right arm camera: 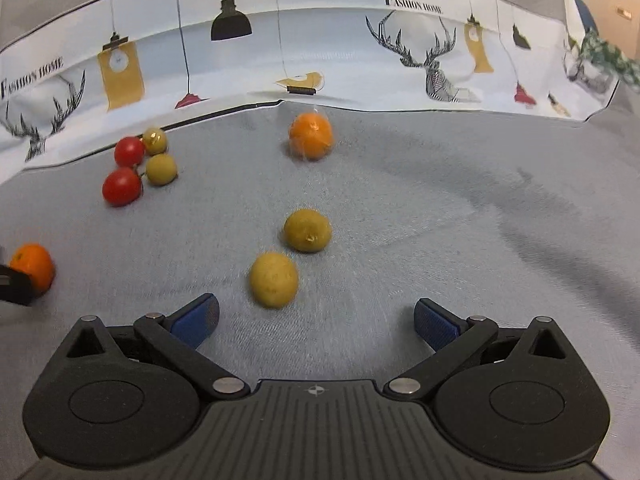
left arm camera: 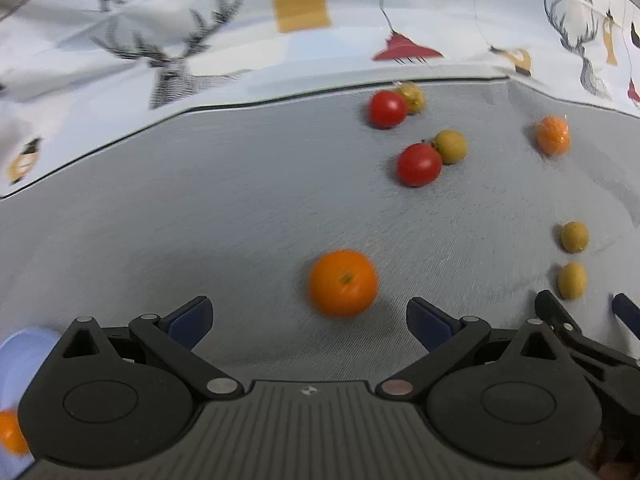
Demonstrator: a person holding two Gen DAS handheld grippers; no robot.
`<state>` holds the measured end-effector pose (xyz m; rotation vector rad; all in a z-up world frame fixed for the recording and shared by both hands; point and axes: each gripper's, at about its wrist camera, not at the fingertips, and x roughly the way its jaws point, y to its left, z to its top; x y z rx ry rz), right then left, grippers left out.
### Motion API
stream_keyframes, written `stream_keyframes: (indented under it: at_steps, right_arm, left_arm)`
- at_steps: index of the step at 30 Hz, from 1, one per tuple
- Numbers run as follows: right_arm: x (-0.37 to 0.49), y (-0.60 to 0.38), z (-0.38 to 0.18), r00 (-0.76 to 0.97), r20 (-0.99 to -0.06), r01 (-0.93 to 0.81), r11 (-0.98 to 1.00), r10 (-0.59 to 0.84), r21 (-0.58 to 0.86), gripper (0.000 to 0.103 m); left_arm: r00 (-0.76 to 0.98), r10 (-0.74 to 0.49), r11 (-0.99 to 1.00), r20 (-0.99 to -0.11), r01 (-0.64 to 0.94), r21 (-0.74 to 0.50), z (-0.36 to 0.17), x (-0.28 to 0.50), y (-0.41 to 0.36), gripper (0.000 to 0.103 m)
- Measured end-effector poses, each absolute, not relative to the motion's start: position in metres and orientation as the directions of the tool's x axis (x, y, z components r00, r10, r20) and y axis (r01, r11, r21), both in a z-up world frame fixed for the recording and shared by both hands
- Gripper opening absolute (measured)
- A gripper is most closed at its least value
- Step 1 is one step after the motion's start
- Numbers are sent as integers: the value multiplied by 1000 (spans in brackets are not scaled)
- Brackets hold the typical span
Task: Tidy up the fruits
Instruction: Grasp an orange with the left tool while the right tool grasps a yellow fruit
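My left gripper is open and empty; an orange lies just ahead of its fingertips, slightly right of centre. Two red tomatoes and two yellow-green fruits lie farther back. A wrapped orange is at the far right. My right gripper is open and empty; two yellow-green fruits lie just ahead of it. The wrapped orange also shows in the right wrist view. The near orange is at the left edge there.
Grey cloth covers the table, with a printed white cloth along the back. A light blue bowl holding an orange sits at the lower left in the left wrist view. The right gripper's fingers show at the left view's right edge.
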<state>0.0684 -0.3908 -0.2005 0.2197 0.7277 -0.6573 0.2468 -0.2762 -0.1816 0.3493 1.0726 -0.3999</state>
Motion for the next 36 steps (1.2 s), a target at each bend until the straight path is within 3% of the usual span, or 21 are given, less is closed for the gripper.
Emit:
stream_keyframes:
  at_steps: [2, 7, 20, 21, 22, 23, 24, 25, 28, 36]
  right_arm:
    - [70, -395, -201, 567, -668, 624, 781, -482, -34, 103]
    - [76, -399, -204, 583, -642, 621, 783, -497, -41, 102]
    - [76, -398, -204, 576, -642, 627, 777, -505, -49, 102]
    - [76, -398, -204, 576, -642, 627, 777, -506, -50, 102]
    - [76, -398, -203, 574, -646, 627, 777, -504, -49, 101]
    - [76, -398, -202, 573, -654, 624, 780, -495, -43, 95]
    - [76, -397, -199, 586, -657, 611, 792, -474, -27, 51]
    - [75, -392, -193, 620, -638, 579, 815, -457, -21, 25]
    - [76, -388, -190, 661, -638, 535, 844, -395, 32, 26]
    - [65, -404, -188, 633, -609, 631, 774, -479, 47, 26]
  left_arm:
    - [414, -124, 867, -902, 488, 105, -194, 254, -283, 103]
    - [382, -179, 882, -907, 471, 24, -200, 264, -274, 103]
    - [384, -133, 861, -914, 501, 86, -194, 264, -284, 102]
    - [398, -135, 853, -907, 512, 98, -193, 262, -285, 99]
    - [411, -149, 847, -899, 522, 98, -189, 260, -286, 80]
    - [412, -185, 840, -892, 538, 74, -184, 258, -285, 43]
    - [401, -208, 836, -892, 547, 51, -180, 258, -286, 40]
    - [407, -208, 842, -889, 537, 49, -176, 257, -286, 39]
    - [421, -226, 850, -878, 525, 33, -169, 253, -284, 39]
    - [421, -272, 875, -865, 482, -40, -125, 214, -239, 39]
